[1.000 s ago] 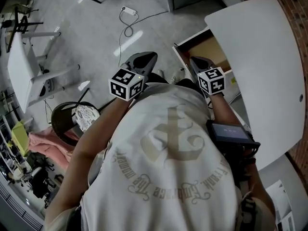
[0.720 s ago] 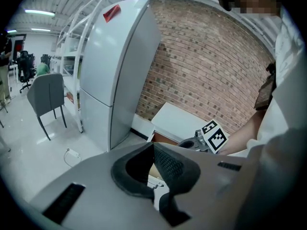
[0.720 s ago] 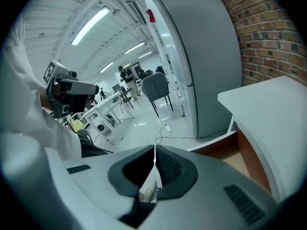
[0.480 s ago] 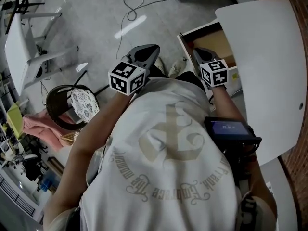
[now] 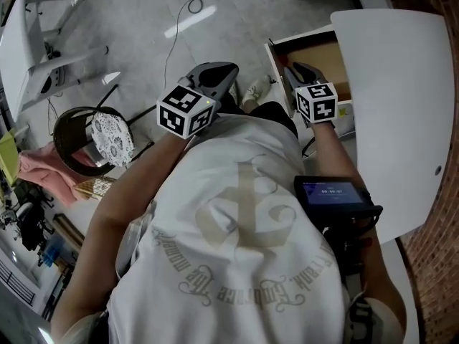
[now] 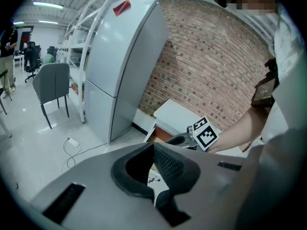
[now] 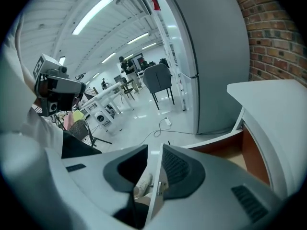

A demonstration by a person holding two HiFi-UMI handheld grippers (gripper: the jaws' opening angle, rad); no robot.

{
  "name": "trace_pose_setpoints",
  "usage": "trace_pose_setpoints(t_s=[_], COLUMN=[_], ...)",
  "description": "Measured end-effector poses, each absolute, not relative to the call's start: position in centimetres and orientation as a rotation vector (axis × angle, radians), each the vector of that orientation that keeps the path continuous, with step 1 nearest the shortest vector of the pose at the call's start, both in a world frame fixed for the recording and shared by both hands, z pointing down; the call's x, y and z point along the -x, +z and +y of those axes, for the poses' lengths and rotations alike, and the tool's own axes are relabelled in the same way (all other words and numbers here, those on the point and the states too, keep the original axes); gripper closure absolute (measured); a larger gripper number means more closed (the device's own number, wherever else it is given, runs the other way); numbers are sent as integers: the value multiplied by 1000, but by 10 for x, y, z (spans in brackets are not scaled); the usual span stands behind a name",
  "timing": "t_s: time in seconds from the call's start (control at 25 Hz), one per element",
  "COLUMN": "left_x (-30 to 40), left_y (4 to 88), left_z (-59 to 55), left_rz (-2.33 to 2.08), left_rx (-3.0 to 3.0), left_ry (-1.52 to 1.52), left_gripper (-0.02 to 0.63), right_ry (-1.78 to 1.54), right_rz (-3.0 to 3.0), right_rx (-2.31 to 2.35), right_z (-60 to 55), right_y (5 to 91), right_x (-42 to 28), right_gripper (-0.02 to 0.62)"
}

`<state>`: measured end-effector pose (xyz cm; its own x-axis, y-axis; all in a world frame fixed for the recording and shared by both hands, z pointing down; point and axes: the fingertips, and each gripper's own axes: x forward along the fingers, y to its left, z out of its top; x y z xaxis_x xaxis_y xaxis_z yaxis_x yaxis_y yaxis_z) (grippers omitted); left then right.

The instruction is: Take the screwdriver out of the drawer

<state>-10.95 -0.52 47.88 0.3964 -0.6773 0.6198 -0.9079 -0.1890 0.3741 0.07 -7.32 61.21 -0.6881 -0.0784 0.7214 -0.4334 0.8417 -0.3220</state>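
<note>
- Screwdriver: not seen in any view. Judged to lie inside the drawer (image 5: 320, 54), either under the right gripper or further back beneath the table top.
- Drawer stands pulled out at far right from under the white table top (image 5: 401, 84). The visible part of its floor is brown and bare. Open far enough for a reach from above, which would explain the lean over it.
- Drawer front (image 5: 272, 57): thin white panel on the drawer's left side, facing the open floor. In the right gripper view, its top edge lines up with the gap between the jaws.
- Right gripper (image 5: 297, 71): held over the left part of the drawer, just beside the front panel, tips pointing far. Jaws a narrow way apart, nothing clamped. Cannot tell whether the panel edge touches a pad or merely lies below the gap. Position judged as the start of a reach into the drawer.
- Left gripper (image 5: 219, 74): held left of the drawer, apart from it, over the floor. Slim gap between the jaws, empty, only floor showing through. Judged parked clear of the working side, free to steady the drawer if needed.
- Next move judged to need a look deeper into the drawer and wider jaws on the right before any pickup.
- Further out: grey refrigerator (image 6: 120, 56) against the brick wall (image 6: 206, 56), beyond the drawer unit.
</note>
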Motion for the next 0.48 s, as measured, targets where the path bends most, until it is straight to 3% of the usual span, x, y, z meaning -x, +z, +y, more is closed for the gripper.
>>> trace_pose_setpoints(t_s=[0.48], left_x=[111], left_y=[479], left_z=[9], left_rz=[-1363], left_rx=[-1876], left_ry=[387], left_gripper=[584], right_ry=[591], right_rz=[-2168], right_rx=[-363], right_z=[-79], right_y=[638], right_x=[-14], right_gripper=[506])
